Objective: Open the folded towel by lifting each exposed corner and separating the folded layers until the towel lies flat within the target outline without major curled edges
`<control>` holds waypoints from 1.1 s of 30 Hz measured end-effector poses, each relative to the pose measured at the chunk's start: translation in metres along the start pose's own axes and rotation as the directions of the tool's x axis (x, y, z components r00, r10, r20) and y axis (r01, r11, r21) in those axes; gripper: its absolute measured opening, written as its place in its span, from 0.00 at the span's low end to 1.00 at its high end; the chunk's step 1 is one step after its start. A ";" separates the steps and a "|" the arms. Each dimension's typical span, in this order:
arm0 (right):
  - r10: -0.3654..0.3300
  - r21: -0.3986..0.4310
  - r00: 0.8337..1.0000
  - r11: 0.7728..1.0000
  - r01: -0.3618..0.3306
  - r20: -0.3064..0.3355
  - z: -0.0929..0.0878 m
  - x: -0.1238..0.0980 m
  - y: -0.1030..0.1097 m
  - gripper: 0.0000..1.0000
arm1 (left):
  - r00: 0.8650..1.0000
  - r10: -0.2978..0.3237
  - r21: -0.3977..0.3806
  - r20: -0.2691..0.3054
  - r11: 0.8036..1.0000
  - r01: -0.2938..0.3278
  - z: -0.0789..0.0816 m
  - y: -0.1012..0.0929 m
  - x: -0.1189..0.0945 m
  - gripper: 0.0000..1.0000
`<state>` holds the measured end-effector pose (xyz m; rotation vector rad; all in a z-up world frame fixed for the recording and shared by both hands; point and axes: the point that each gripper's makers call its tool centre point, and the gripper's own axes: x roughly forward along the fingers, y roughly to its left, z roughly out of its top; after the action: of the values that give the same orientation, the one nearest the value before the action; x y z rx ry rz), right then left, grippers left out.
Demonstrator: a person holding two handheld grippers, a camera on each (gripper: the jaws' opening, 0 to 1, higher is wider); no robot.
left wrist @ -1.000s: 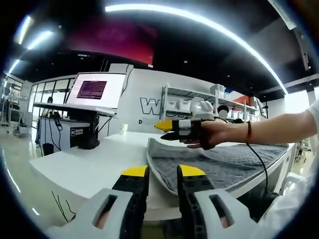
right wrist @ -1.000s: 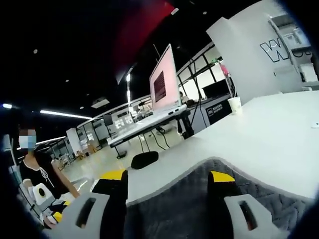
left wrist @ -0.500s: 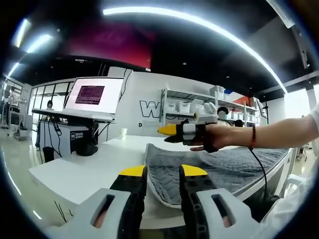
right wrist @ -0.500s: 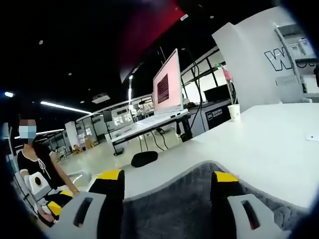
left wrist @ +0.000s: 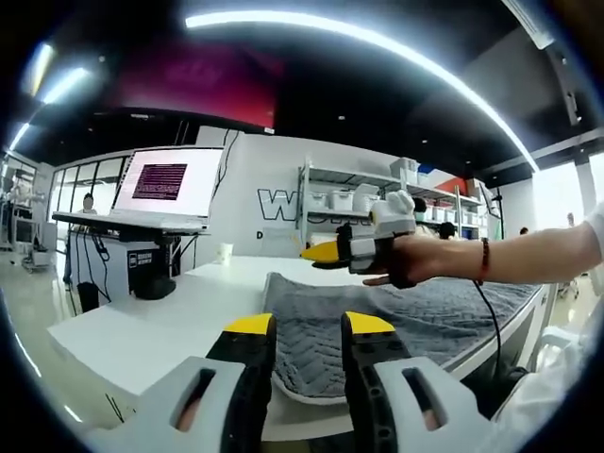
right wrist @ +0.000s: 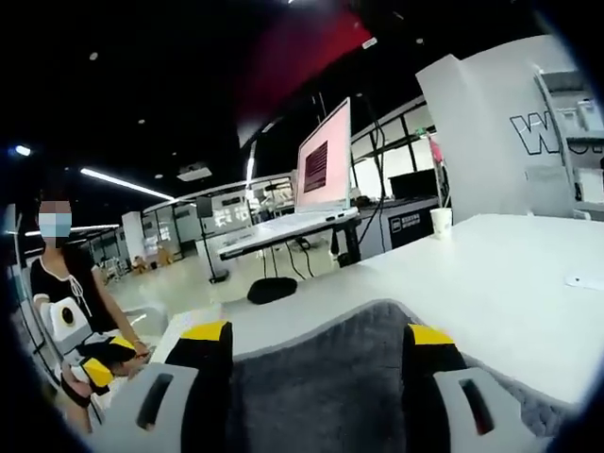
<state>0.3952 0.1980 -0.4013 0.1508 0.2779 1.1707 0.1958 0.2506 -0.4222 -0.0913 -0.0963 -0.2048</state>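
A grey quilted towel [left wrist: 406,321] lies spread on the white table [left wrist: 160,326], its near rounded edge close to the table's front. My left gripper [left wrist: 310,326] sits low before that edge, yellow-tipped jaws a little apart with nothing between them. A hand holds my right gripper [left wrist: 319,252] in the air above the towel's far left part. In the right gripper view the right gripper [right wrist: 318,333] is open wide, and the towel [right wrist: 321,377] shows between and under its jaws. The towel's corner [right wrist: 377,307] rests on the table [right wrist: 510,283].
A screen on a stand [left wrist: 168,181] and a paper cup [left wrist: 224,252] are at the table's far left. Shelves [left wrist: 349,200] line the back wall. A seated person [right wrist: 71,321] with another gripper is off to the left. A small white scrap [right wrist: 578,280] lies on the table.
The towel's left edge, raised and curled a second ago, now lies lower and flatter. The hand with the right gripper has shifted slightly right and up. Both views have moved a little.
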 end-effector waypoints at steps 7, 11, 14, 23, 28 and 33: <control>-0.005 -0.018 1.000 1.000 0.005 -0.021 -0.007 -0.006 0.001 0.72 | 1.000 -0.007 0.008 -0.006 1.000 0.007 0.001 -0.003 0.002 0.30; -0.010 -0.017 1.000 1.000 0.009 -0.019 -0.008 -0.009 -0.001 0.73 | 1.000 -0.027 0.016 -0.009 1.000 0.027 0.002 -0.009 0.004 0.31; -0.005 -0.060 1.000 0.998 0.005 -0.003 -0.001 -0.016 0.000 0.74 | 0.999 -0.031 0.020 -0.010 0.999 0.031 0.002 -0.013 0.007 0.31; -0.022 -0.132 1.000 0.991 0.024 0.018 -0.007 -0.043 -0.003 0.75 | 0.996 -0.087 0.026 -0.017 0.996 0.088 0.005 -0.034 0.019 0.31; -0.060 -0.208 0.998 0.977 0.056 -0.014 -0.020 -0.054 -0.010 0.76 | 0.993 -0.113 0.030 -0.042 0.993 0.114 0.001 -0.043 0.023 0.31; -0.045 -0.196 0.999 0.980 0.040 -0.018 -0.027 -0.062 -0.007 0.76 | 0.992 -0.124 0.031 -0.034 0.992 0.125 0.002 -0.047 0.025 0.31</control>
<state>0.3712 0.1378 -0.4207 -0.0405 0.1827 1.1509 0.2102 0.1997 -0.4134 -0.0486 -0.0736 -0.3288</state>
